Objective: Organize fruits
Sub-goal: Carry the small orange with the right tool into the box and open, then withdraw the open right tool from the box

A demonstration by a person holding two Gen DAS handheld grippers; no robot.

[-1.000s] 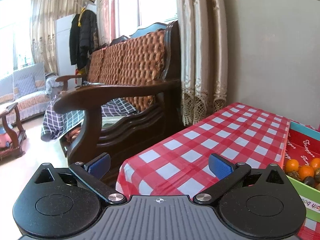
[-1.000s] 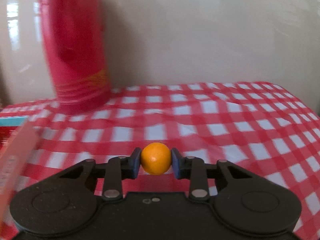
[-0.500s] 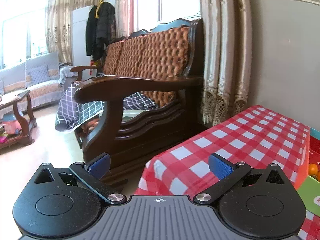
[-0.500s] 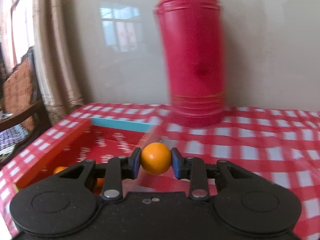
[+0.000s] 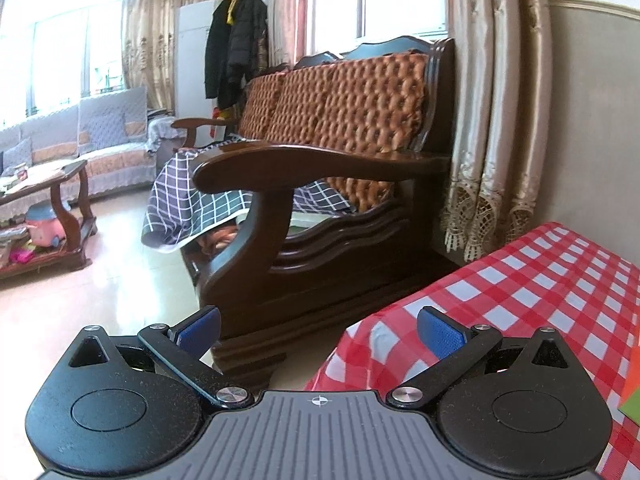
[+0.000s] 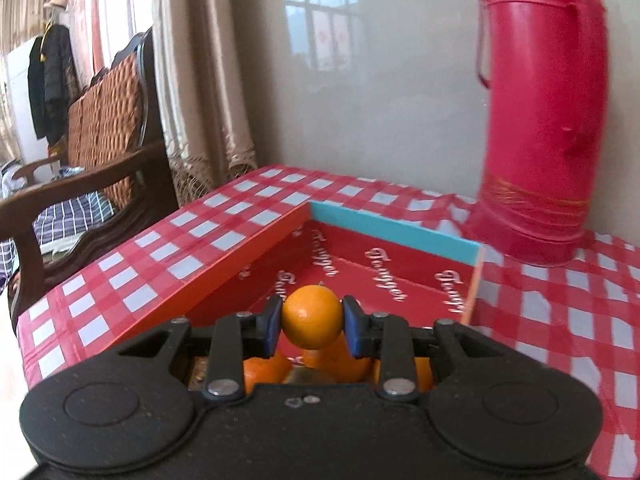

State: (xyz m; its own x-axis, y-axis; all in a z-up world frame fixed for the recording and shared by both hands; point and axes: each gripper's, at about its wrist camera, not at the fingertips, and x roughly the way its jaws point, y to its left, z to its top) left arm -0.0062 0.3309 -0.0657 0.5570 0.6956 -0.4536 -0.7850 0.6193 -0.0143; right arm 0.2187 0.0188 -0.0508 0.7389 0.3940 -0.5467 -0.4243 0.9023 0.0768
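Note:
In the right wrist view my right gripper (image 6: 311,322) is shut on a small orange (image 6: 311,316), held above a red cardboard box (image 6: 248,256) with a blue far wall. More oranges (image 6: 266,372) lie in the box just below the fingers, partly hidden by the gripper body. In the left wrist view my left gripper (image 5: 318,330) stands open with nothing between its blue pads (image 5: 438,334), over the left corner of the red-checked table (image 5: 520,292). Only a sliver of the box (image 5: 632,396) shows at that view's right edge.
A tall red thermos (image 6: 540,128) stands on the table right of the box, close to the wall. A dark wooden sofa (image 5: 320,184) with an orange cushion stands just left of the table, curtains (image 5: 492,120) hang behind it, and a coffee table (image 5: 44,208) is farther left.
My right gripper has swung left with the orange, from bare cloth to above the box; the thermos slid right. The left gripper turned away left, and the box nearly left its view.

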